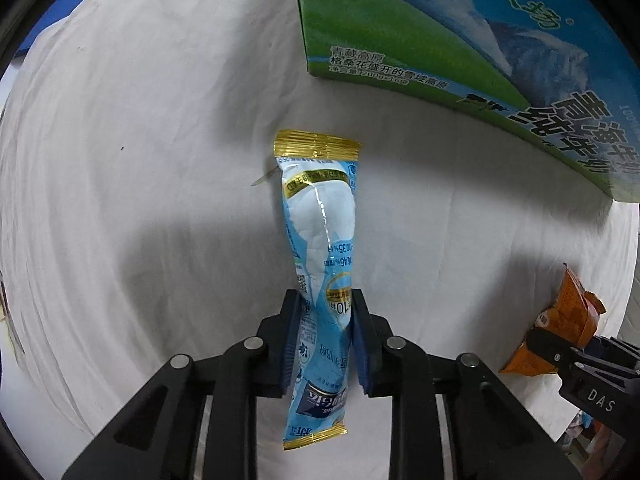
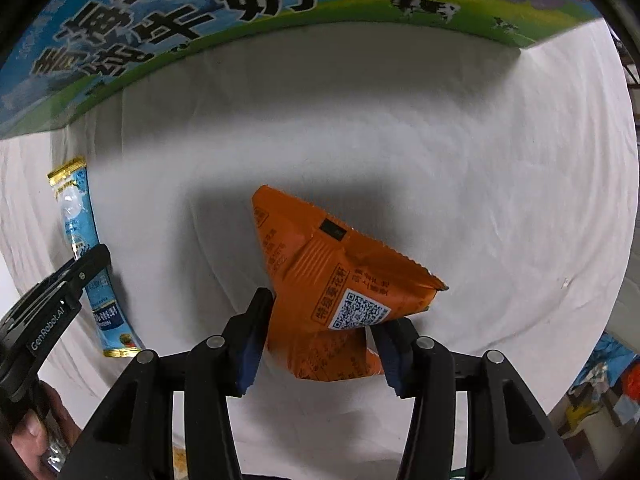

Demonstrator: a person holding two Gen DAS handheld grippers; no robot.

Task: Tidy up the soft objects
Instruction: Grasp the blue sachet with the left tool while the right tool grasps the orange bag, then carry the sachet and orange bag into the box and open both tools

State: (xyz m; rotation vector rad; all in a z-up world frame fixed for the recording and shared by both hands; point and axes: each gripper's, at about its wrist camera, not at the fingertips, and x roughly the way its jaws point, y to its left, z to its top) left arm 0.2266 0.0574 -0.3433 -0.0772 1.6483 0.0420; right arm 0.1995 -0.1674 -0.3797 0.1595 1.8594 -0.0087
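My left gripper is shut on a long light-blue sachet with gold ends, held above the white cloth. The sachet also shows at the left of the right wrist view, with the left gripper on it. My right gripper is shut on an orange snack packet, lifted off the cloth. The orange packet also shows at the right edge of the left wrist view, with the right gripper on it.
A green and blue milk carton box stands at the back, spanning the top of the right wrist view. A white cloth covers the table. Colourful clutter lies beyond the table's right edge.
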